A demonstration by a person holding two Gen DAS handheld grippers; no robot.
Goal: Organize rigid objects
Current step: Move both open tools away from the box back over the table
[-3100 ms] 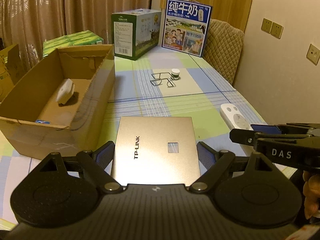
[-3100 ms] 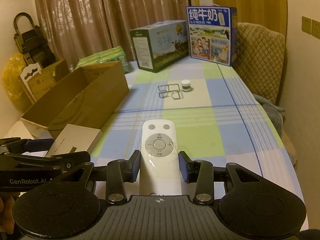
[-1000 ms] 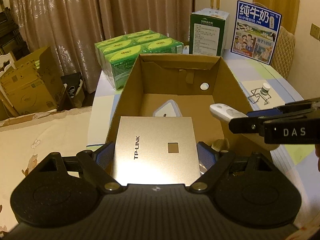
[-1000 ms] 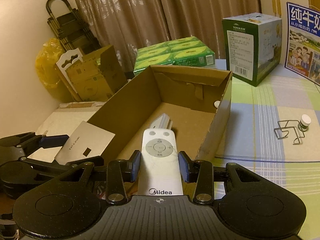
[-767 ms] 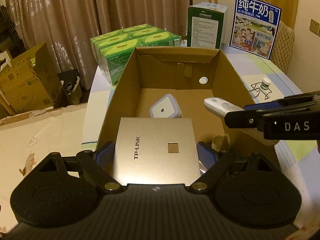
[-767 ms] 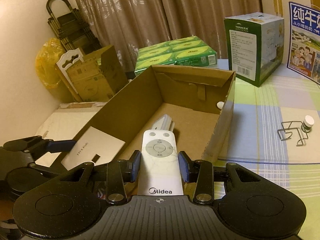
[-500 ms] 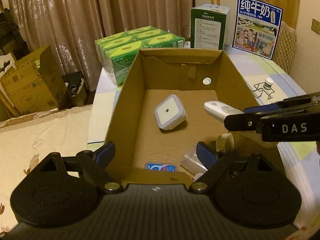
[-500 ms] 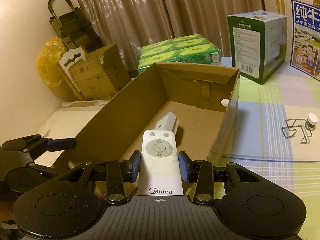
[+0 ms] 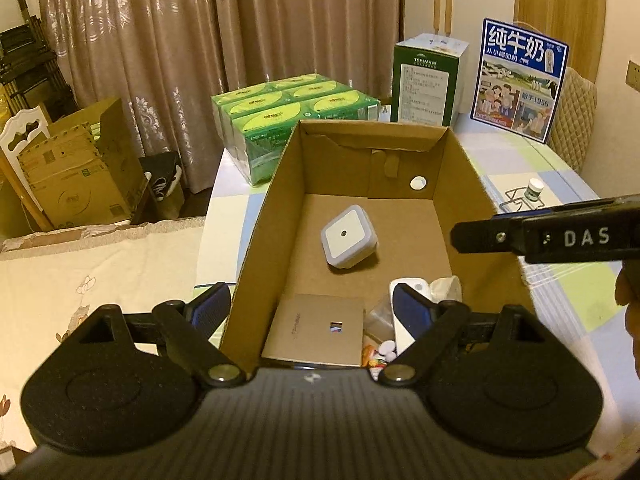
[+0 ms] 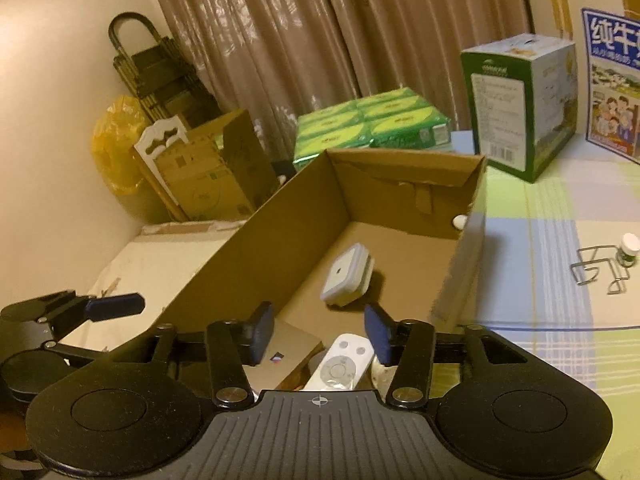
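Left gripper (image 9: 310, 310): jaws wide, empty; flat gold router (image 9: 318, 330) dropped into cardboard box (image 9: 466, 184).
Right gripper (image 10: 319, 333): jaws now apart; smooth white remote (image 10: 340, 368) released.

Warm, yellowish indoor light fills both of my views, dim enough that colours look muddy and the picture is grainy. The light seems to come from overhead: the white puck (image 9: 349, 237) in the box (image 9: 262, 216) throws a soft shadow toward 4 o'clock. The curtain (image 9: 208, 40) at 12 o'clock shows pale sheen on its folds. My left view is fairly sharp at the centre. My right view is softer, and the box's near right wall (image 10: 460, 276) at 3 o'clock is smeared by motion blur. Fisheye bending curves straight lines near the edges, and the corners go black. My own dark housing (image 10: 320, 436) at 6 o'clock shows little detail.
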